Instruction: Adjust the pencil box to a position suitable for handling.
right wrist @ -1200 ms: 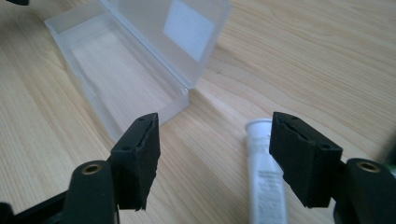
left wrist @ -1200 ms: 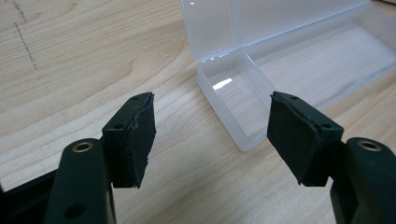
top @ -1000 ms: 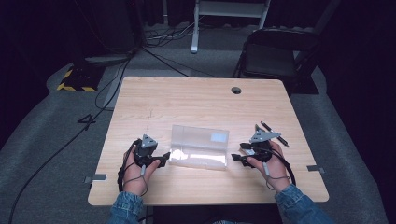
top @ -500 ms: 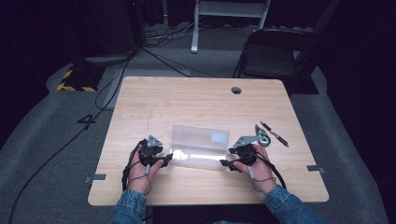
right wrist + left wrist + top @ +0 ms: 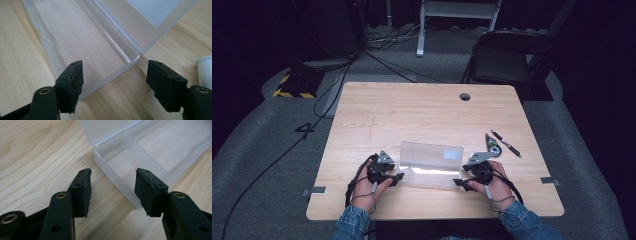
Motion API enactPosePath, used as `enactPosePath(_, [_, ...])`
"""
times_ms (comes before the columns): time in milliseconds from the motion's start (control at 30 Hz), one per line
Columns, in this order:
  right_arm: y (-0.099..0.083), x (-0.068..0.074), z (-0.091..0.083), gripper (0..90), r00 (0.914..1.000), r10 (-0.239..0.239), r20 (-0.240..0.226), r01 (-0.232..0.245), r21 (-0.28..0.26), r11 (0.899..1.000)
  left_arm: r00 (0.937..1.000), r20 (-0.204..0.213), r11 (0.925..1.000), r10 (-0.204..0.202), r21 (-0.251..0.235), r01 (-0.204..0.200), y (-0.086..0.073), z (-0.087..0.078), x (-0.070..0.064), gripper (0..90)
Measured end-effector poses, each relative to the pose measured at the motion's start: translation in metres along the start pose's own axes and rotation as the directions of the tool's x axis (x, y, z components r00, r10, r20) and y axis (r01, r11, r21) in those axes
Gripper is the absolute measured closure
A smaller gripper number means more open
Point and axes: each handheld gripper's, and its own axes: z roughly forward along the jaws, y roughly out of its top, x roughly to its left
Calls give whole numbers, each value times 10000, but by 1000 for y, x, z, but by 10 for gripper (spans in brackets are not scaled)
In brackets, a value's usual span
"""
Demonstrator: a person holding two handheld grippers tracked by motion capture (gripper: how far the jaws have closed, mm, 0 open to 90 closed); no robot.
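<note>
The person's two arms come in from the bottom of the high view, in blue sleeves. The left hand (image 5: 364,187) holds the left gripper (image 5: 398,176), which points to the right. The right hand (image 5: 492,186) holds the right gripper (image 5: 458,182), which points to the left. The two grippers face each other. Both have their jaws wide apart, with nothing pinched between them.
</note>
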Motion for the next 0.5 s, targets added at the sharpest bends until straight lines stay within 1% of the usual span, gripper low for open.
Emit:
enactPosePath(200, [-16, 6, -15, 275, 9999, -41, -123, 44, 274, 9996, 9988, 387, 9996, 286, 3, -286, -1, 2, -16, 456])
enactPosePath(267, [-20, 8, -20, 273, 9999, -48, -137, 53, 325, 9995, 9984, 416, 9993, 381, 25, -383, -1, 3, -21, 451])
enactPosePath(300, [-23, 9, -22, 273, 9999, -76, -149, 81, 363, 9993, 9977, 446, 9987, 505, 63, -508, 0, 3, -23, 450])
enactPosePath(367, [-27, 12, -26, 273, 9998, -122, -162, 130, 454, 9989, 9969, 567, 9985, 537, 68, -542, 0, 4, -28, 448])
enactPosePath(500, [-35, 18, -34, 273, 9995, -260, -162, 269, 616, 9977, 9946, 632, 9964, 827, 147, -837, 1, 5, -37, 443])
